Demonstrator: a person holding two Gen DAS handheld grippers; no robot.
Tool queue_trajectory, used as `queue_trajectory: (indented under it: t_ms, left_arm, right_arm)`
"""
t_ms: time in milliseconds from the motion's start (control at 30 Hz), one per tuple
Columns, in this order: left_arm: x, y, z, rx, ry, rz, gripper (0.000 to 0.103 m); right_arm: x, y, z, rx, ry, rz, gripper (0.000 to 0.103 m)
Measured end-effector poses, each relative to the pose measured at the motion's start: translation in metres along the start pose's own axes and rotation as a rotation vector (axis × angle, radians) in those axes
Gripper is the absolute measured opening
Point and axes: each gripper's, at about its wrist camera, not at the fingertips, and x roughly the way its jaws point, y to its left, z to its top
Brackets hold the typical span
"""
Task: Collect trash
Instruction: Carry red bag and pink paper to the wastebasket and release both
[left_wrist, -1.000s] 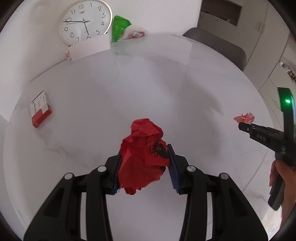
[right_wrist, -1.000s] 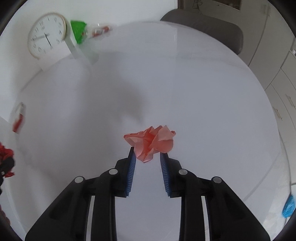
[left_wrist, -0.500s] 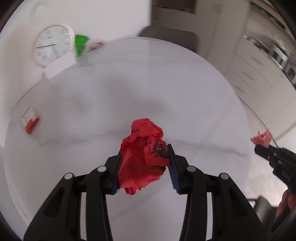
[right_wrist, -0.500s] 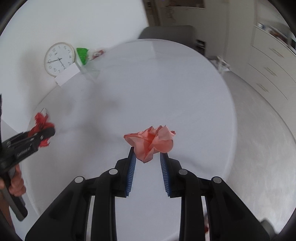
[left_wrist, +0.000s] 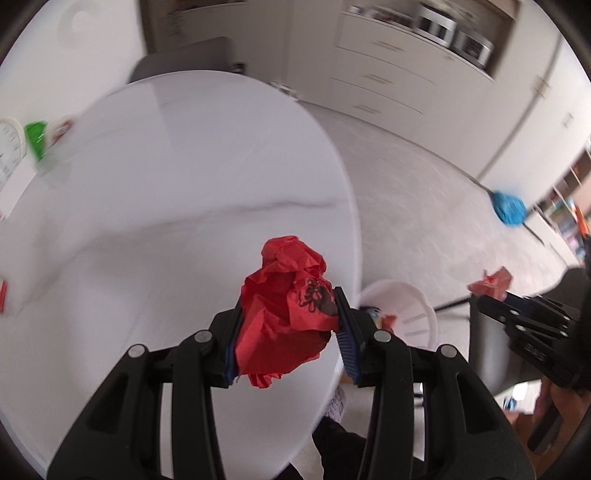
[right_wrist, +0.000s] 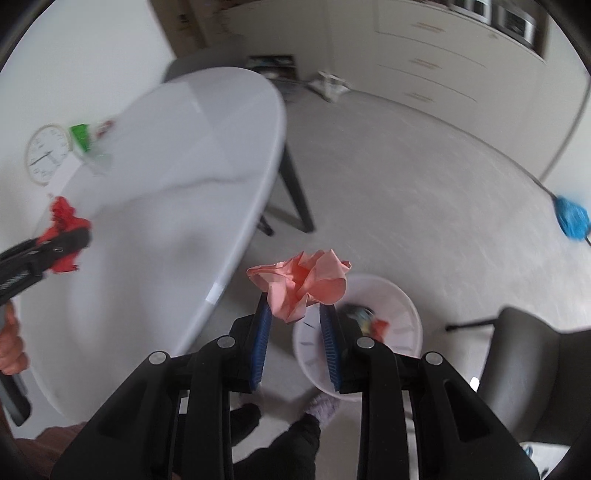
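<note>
We have a piece of trash in each hand-held gripper, and the job now is to drop both into the white bin (right_wrist: 402, 306) on the floor. The left hand-held gripper (left_wrist: 286, 334) squeezes a crumpled red paper (left_wrist: 284, 314) between its blue pads. It hangs over the edge of the white tabletop (left_wrist: 166, 192), with the bin just past that edge. The right hand-held gripper (right_wrist: 297, 339) pinches a crumpled pink paper (right_wrist: 303, 284) by its lower end. It is already off the tabletop, above the floor and close to the bin's near rim.

To do this well, we think each ball should be right over the middle of the bin before the pads let go. Paper is light and may drift or bounce off the rim. The pink ball is nearer, so it could go first. The red ball still has to clear the tabletop edge.

The bin already holds some bits, one blue and one red. Our feet stand right beside it, so we should not kick it. A grey chair (right_wrist: 535, 354) sits near the bin on one side. A blue mop (right_wrist: 572, 216) lies well away. A clock (right_wrist: 46, 158) and a green packet (right_wrist: 81, 136) are at the far end of the tabletop.
</note>
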Motion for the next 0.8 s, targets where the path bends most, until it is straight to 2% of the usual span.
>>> queue_trajectory:
  t_ms: [267, 300, 333, 533, 633, 800]
  left_arm:
    - [0.002, -0.05, -0.003, 0.09, 0.032, -0.029, 0.042]
    - [0.003, -0.055, -0.003, 0.097, 0.037, -0.028, 0.042]
    - [0.003, -0.058, -0.004, 0.101, 0.041, -0.028, 0.042]
    - [0.007, -0.076, -0.006, 0.132, 0.057, -0.029, 0.042]
    - [0.01, -0.092, -0.006, 0.162, 0.065, -0.036, 0.042]
    - [0.023, -0.123, -0.005, 0.203, 0.094, -0.086, 0.042]
  right_arm:
    - [0.049, -0.054, -0.029, 0.069, 0.097, -0.026, 0.031]
    - [0.054, -0.06, -0.033, 0.072, 0.114, -0.022, 0.041]
    - [0.063, -0.064, -0.036, 0.074, 0.139, -0.022, 0.055]
    - [0.065, -0.083, -0.045, 0.087, 0.158, -0.053, 0.084]
    - [0.05, -0.094, -0.043, 0.108, 0.125, -0.078, 0.093]
    - [0.012, -0.121, -0.037, 0.156, 0.055, -0.098, 0.099]
